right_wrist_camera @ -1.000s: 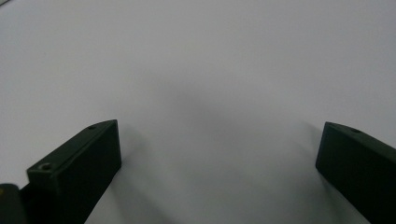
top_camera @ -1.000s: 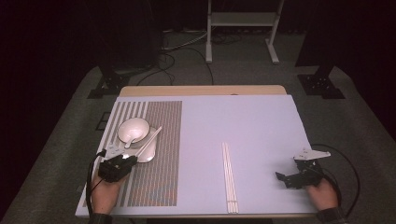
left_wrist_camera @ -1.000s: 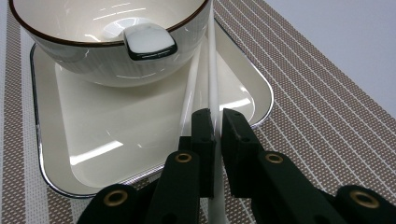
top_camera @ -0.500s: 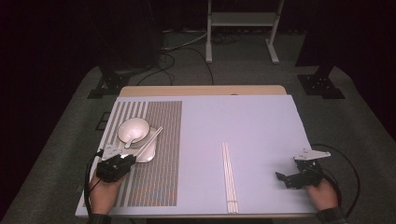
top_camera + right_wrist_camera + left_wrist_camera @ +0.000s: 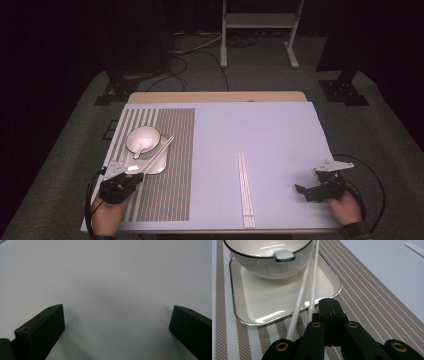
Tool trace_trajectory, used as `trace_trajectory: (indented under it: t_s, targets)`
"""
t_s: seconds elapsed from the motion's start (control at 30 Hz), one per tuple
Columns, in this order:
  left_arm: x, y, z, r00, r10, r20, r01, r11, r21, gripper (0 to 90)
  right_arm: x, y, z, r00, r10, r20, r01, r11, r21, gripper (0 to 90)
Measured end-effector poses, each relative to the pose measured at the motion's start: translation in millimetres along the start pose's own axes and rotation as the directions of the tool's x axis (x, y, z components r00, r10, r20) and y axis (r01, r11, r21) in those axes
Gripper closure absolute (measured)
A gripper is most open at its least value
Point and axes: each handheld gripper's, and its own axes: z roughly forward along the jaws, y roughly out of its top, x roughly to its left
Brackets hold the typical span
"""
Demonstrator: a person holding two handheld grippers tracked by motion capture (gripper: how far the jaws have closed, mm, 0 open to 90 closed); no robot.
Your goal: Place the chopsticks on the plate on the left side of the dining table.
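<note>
My left claw (image 5: pixel 329 307) is sitting closed and empty beside two white chopsticks (image 5: pixel 308 287) that are leaning on one plate (image 5: pixel 287 293) under one bowl (image 5: pixel 269 257). My right claw (image 5: pixel 117 327) is gaping open over the pale table (image 5: pixel 270 130); another chopstick pair (image 5: pixel 245 190) is lying mid-table, dark room around.

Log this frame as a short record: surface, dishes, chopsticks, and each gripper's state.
surface: pale blue table cover with a striped placemat at its left
dishes: white bowl with a spoon in it, on a square plate
chopsticks on plate: pair leaning on the plate beside the bowl
spare chopsticks: pair flat on the cover
left gripper: shut, nothing between its jaws, just closed
right gripper: open, over bare cover
</note>
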Motion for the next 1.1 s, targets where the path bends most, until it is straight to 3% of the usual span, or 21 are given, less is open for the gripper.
trace_trajectory:
  t_s: [0.47,1.1]
  targets:
    - [-5.9,-22.6,-1.2,0.9997,-0.01,0.022,0.009,0.9979,0.064,89.8,0.0,0.1,0.0,1.0,0.0,0.0,0.0,1.0,0.001,0.0]
    - [13.6,-22.5,2.0,0.9991,-0.035,-0.025,0.037,0.9968,0.07,89.8,0.0,-0.1,-0.1,1.0,0.0,0.0,0.0,1.0,0.0,0.0]
